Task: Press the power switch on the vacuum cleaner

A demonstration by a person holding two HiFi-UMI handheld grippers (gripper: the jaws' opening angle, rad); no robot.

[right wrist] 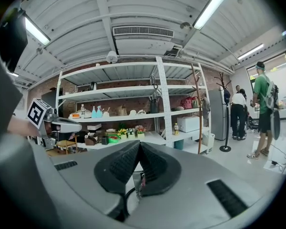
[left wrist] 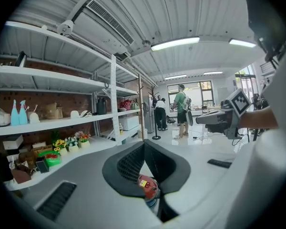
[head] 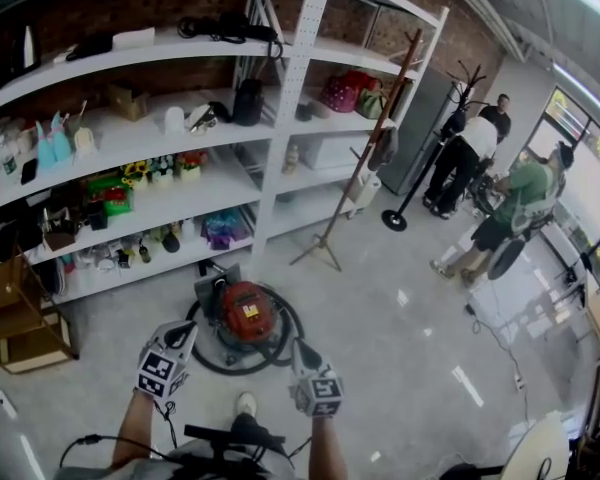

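**Both grippers shut, vacuum low and just ahead**

The fingers (left wrist: 126, 166) of the left gripper (head: 183, 333) are pressed together at the tips, with nothing between them. The right gripper (head: 302, 353) is the same: its fingers (right wrist: 119, 166) meet at the tips and hold nothing.

Past the tips and down low sits the vacuum cleaner (head: 245, 313). It is red and round. It lies between the two grippers, a bit ahead of both.

Looking along the left fingers, the red body shows right under the tips. Looking along the right fingers, only a bit of black hose (head: 235, 369) and a grey part show. So I think the left gripper is lined up better, though both look about as near.

The vacuum is mostly round, with a grey part on the side far from the fingers. A yellow label (head: 250, 310) sits on top. I cannot pick out the power switch — it is too small to see. The press would likely have to go forward and down.

Around the vacuum the hose lies in a loop on the grey floor (head: 410, 368). Farther beyond the fingers stand white shelves (head: 283, 138) full of small things, and a coat stand (head: 363, 158). Off to the right of the fingers, well apart, some people (head: 510, 208) stand by a window.
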